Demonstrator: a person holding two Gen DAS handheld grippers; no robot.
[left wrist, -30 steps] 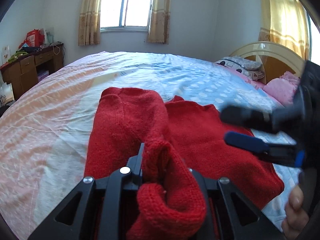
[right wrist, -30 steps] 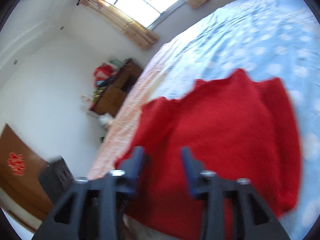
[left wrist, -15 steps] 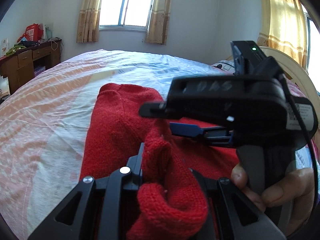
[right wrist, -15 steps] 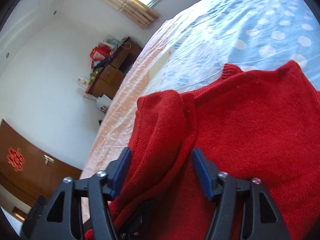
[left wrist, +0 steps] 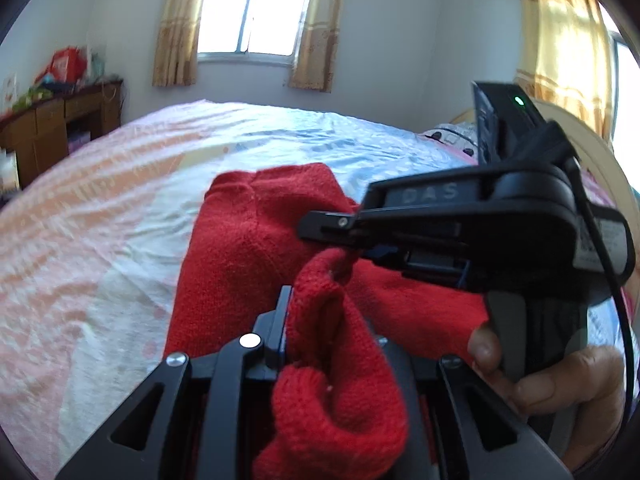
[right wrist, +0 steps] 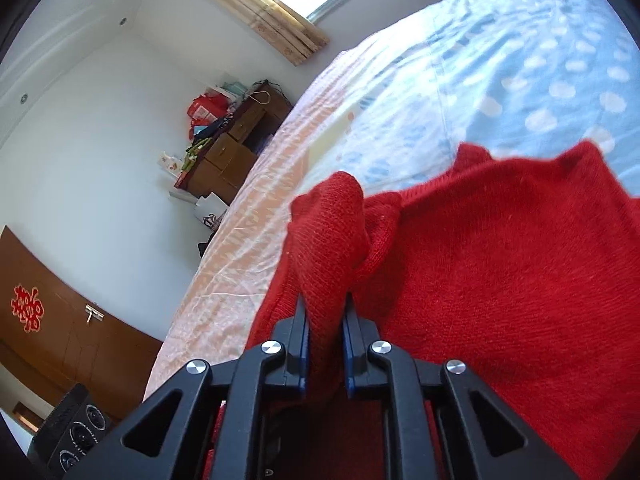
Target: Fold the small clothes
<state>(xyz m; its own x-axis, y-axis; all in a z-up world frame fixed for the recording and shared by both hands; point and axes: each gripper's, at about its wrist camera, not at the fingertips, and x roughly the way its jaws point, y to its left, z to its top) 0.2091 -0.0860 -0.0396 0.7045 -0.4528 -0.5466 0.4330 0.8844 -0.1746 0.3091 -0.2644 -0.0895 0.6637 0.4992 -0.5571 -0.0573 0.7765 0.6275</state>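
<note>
With the red sweater (right wrist: 500,280) lying on the bed (left wrist: 100,240), the left hand-held gripper (left wrist: 316,332) grips its bunched sleeve and the right hand-held gripper (right wrist: 325,320), jaws just closing, clamps a fold ahead, ready to carry both inward, probably together

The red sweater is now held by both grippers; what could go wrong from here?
1. Both the left gripper and the right gripper, whose jaws have just closed, pinch bunched folds of the red sweater; a pull could stretch the knit.
2. The grips sit close together, so the fold may end uneven.
</note>
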